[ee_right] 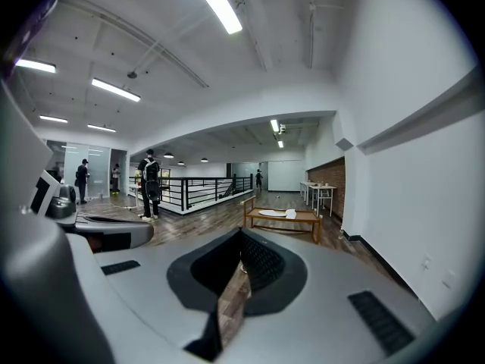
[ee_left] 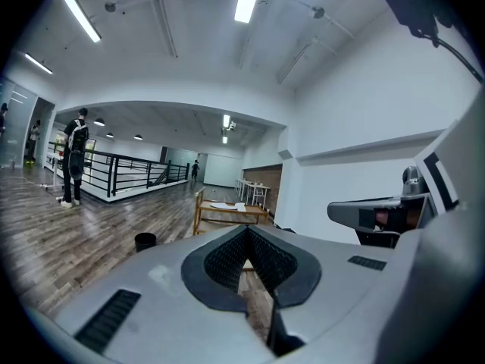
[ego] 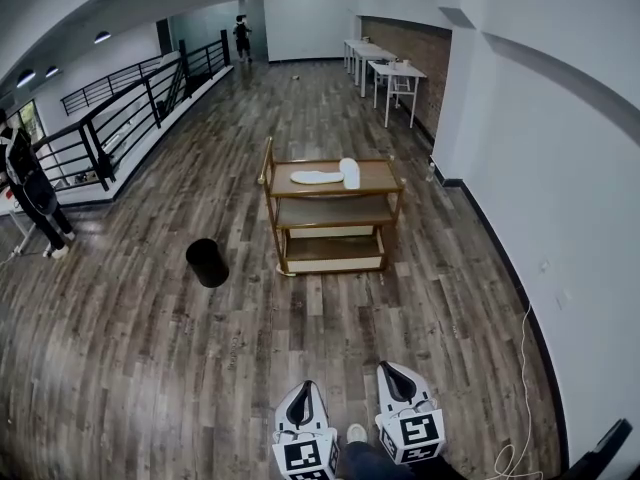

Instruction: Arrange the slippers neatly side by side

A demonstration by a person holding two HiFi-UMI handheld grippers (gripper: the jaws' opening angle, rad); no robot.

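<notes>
Two white slippers lie on the top shelf of a wooden cart [ego: 383,188] in the middle of the room. One slipper [ego: 316,177] lies crosswise and the other slipper [ego: 350,173] lies at an angle beside it, their ends close together. Both grippers are far from the cart, at the bottom of the head view. My left gripper [ego: 304,390] and my right gripper [ego: 393,372] point toward the cart, each with its jaws shut on nothing. The left gripper view shows the cart [ee_left: 220,215] small, and in the right gripper view the slippers [ee_right: 276,213] are tiny.
A black bin [ego: 207,262] stands on the wooden floor left of the cart. A black railing [ego: 120,118] runs along the left, with a person [ego: 32,194] near it. White tables [ego: 392,76] line the far right wall. A white cable [ego: 522,388] trails by the right wall.
</notes>
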